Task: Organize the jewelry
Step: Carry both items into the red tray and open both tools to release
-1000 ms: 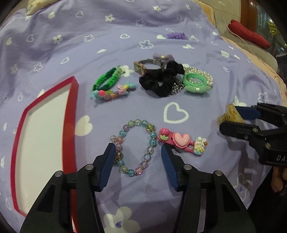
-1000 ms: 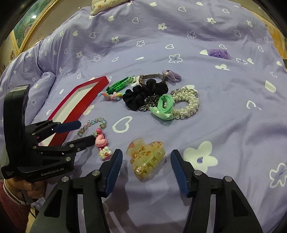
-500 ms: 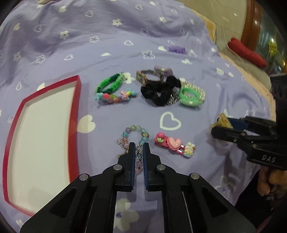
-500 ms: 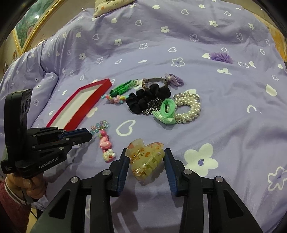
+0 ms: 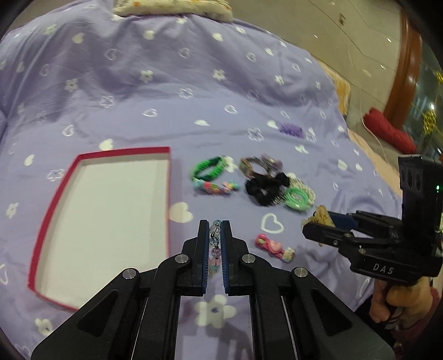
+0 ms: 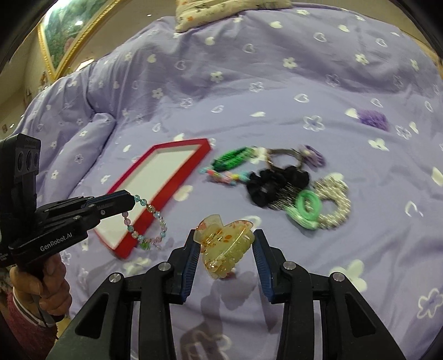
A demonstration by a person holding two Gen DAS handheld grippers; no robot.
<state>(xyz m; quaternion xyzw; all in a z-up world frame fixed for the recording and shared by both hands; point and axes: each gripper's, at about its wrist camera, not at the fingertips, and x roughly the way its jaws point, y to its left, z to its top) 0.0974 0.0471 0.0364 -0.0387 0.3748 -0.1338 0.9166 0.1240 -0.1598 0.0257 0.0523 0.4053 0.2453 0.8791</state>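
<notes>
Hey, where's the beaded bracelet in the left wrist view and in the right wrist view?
Left wrist view: the beaded bracelet sits low at centre, pinched between the left tongs.
Right wrist view: the beaded bracelet hangs at left of centre from the left tongs, in front of the tray's near corner.
Shared landmark: the red tray.

Bed under a lilac cover [image 6: 277, 91] printed with white hearts and flowers. Floral pillow [image 6: 232, 11] at 12 o'clock, gilt-framed picture [image 6: 63, 36] at 10 o'clock. Tiled floor [image 5: 332, 30], red cushion [image 5: 390, 133] at 3 o'clock.
</notes>
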